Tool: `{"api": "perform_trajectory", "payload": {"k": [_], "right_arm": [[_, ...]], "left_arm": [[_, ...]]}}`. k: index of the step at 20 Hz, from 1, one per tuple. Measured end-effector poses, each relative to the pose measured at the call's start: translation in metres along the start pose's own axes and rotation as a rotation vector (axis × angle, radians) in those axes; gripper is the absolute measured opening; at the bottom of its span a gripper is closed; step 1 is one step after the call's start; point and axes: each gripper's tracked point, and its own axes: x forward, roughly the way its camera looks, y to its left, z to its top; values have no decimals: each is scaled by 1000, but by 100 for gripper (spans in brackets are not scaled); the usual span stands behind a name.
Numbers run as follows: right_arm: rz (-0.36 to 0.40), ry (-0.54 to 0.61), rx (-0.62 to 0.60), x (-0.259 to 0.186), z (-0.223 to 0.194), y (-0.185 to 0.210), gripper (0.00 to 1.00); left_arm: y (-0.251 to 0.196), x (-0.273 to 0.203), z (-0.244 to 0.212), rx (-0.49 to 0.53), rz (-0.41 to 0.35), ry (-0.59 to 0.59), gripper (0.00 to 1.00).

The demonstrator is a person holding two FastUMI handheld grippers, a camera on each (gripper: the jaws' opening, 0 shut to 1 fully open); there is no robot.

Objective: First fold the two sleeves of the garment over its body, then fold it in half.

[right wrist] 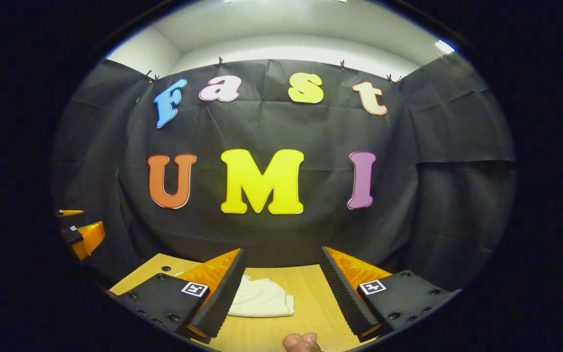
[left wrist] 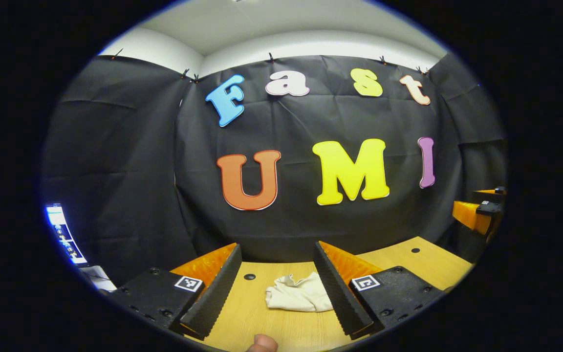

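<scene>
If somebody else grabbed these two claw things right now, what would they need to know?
Left claw: open, holding nothing, raised above the table.
Right claw: open, holding nothing, also raised above the table.
Garment: a small cream bundle lying on the wooden table, ahead of both claws, touched by neither.
Done: it looks already folded into a compact shape, though I cannot tell from here whether the sleeves were tucked in properly.
Left: probably nothing but a check of the fold; otherwise redo it.
</scene>
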Motion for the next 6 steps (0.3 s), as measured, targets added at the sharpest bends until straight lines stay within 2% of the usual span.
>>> {"api": "perform_trajectory", "payload": {"k": [2, 6], "right_arm": [[1, -16, -11, 0, 6, -1, 92], [11, -28, -3, -1, 12, 4, 94]], "left_arm": [[0, -2, 8, -12, 4, -12, 95], [1, -5, 14, -11, 5, -23, 95]]}}
